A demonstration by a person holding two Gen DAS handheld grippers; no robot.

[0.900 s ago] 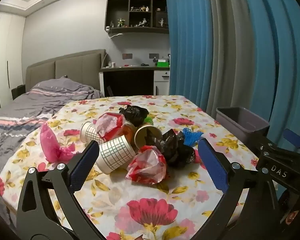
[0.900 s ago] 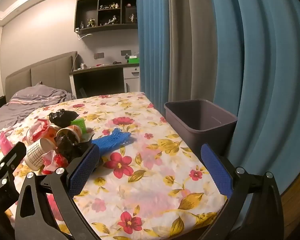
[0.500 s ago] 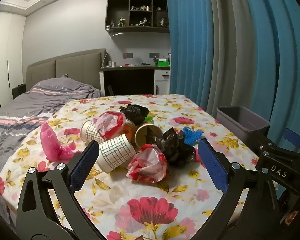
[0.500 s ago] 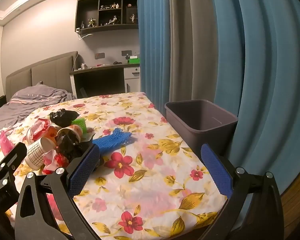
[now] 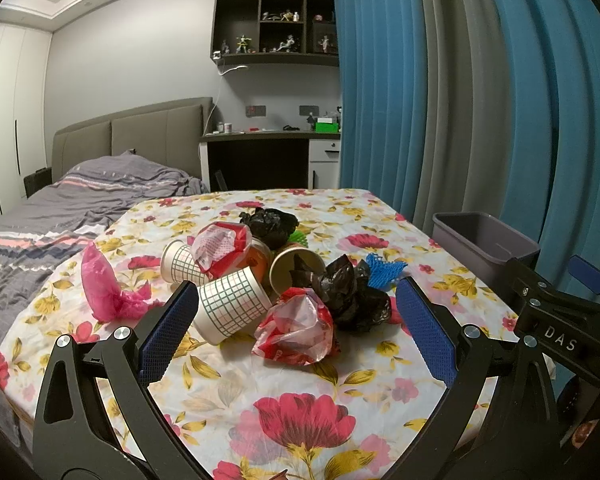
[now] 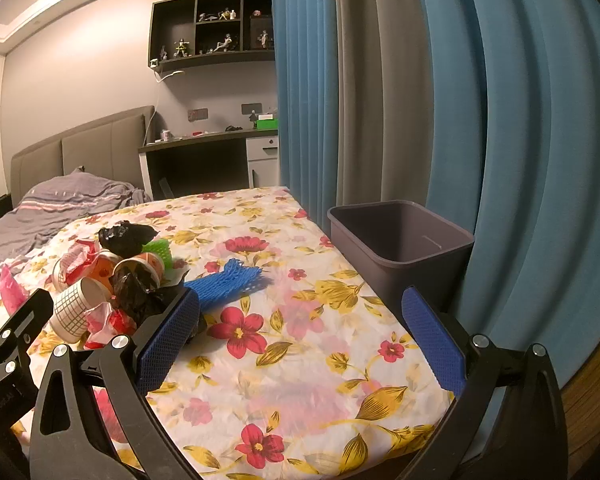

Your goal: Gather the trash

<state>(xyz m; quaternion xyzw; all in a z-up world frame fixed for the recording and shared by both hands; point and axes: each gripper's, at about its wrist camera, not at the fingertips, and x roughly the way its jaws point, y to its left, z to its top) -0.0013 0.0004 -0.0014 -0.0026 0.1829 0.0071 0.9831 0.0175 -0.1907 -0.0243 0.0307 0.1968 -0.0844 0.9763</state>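
Collection not begun. The trash pile (image 5: pixel 276 280) of cups, bags and netting lies untouched mid-bench (image 5: pixel 300 400); the grey bin (image 6: pixel 400 240) at the bench's edge appears empty. Left gripper (image 5: pixel 296 320) and right gripper (image 6: pixel 300 336) fingers spread wide, holding nothing.

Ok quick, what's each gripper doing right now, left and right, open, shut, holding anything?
Left gripper: open, holding nothing, aimed at the trash pile on the table.
Right gripper: open, holding nothing, over bare tablecloth near the grey bin.
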